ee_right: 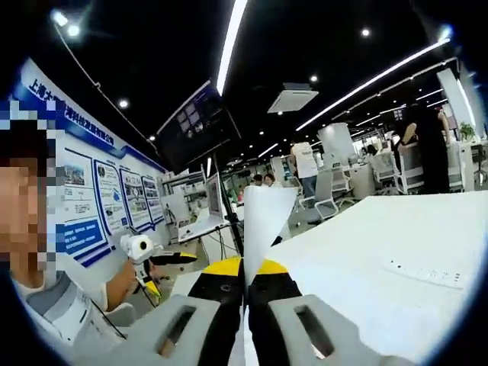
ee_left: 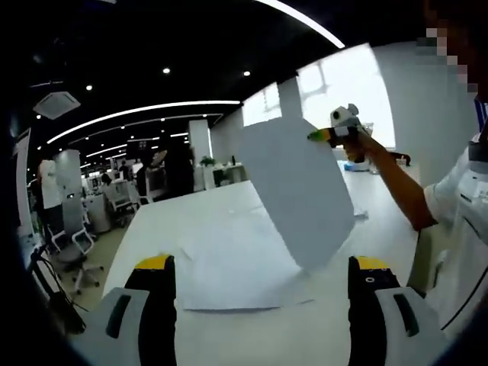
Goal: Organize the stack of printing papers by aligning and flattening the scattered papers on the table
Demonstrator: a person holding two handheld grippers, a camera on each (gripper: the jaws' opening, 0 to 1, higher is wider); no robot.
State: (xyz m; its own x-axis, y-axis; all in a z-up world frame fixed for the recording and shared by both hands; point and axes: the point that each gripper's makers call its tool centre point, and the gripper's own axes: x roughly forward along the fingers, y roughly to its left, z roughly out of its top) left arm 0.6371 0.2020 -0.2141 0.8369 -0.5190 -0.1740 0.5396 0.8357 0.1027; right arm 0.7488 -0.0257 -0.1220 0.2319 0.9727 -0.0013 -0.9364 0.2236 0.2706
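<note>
Above the table (ee_left: 229, 210), right hand-held gripper (ee_right: 245, 286) clamps one paper sheet (ee_left: 301, 194) at its corner; left hand-held gripper (ee_left: 259, 293) released. Sheet looks light, floppy; best pinched at edges.

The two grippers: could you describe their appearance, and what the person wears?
The left gripper has two broad light-grey jaws with dark slots, black inner faces and yellow tips. The right gripper has the same grey, slotted jaws with black and yellow ends; in the left gripper view its body is pale with yellow and green near the tip. The person's sleeve is short and white with grey stripes.
</note>
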